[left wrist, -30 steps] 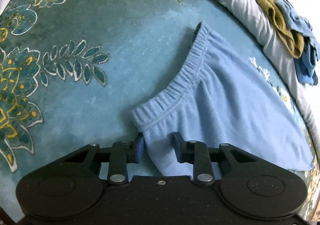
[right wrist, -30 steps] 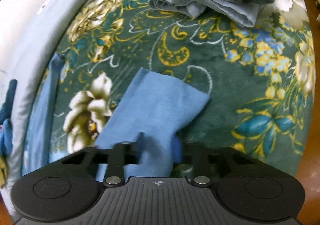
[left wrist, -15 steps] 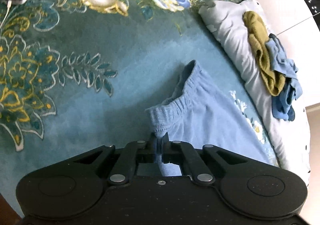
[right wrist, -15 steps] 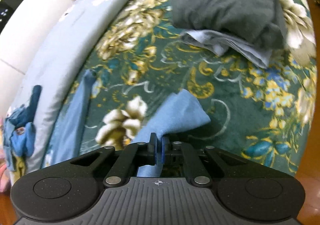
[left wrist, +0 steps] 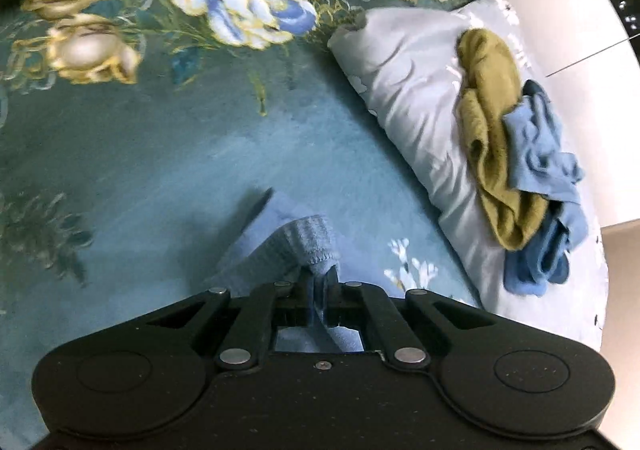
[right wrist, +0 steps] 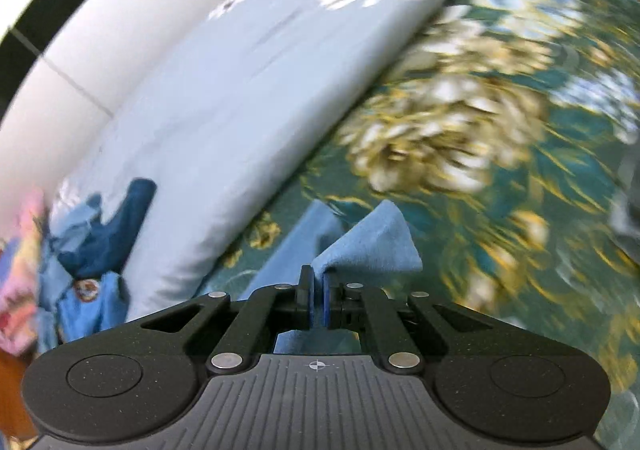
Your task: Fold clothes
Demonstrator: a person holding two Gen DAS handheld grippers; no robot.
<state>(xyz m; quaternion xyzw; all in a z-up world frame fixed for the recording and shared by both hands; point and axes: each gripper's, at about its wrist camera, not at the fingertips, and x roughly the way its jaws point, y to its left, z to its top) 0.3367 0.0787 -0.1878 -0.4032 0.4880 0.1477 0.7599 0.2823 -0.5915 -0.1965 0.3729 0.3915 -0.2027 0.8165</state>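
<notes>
**Blue shorts pinched at both ends, the fold only just begun**

On the left side, the left gripper (left wrist: 318, 284) is clamped tight on the ribbed waistband of the blue shorts (left wrist: 280, 246), the cloth bunched up between the closed fingers and lifted off the flowered bedspread (left wrist: 168, 154). From that gripper, a pale quilt (left wrist: 404, 90) lies at about two o'clock, and on it sits a crumpled heap: an olive garment (left wrist: 492, 122) with another blue garment (left wrist: 540, 178) tangled against it. Neither looks folded.

On the right side, the right gripper (right wrist: 316, 304) is likewise squeezed shut on a corner of the same shorts (right wrist: 372, 246), which peaks up like a small tent at twelve o'clock from the fingers. The rest of the cloth trails down toward the bedspread at about eleven o'clock. The picture here is blurred.

As I judge it, the shorts are gripped and raised but no crease has been laid yet; the fold itself, and the heap on the quilt, remain to be done.
</notes>
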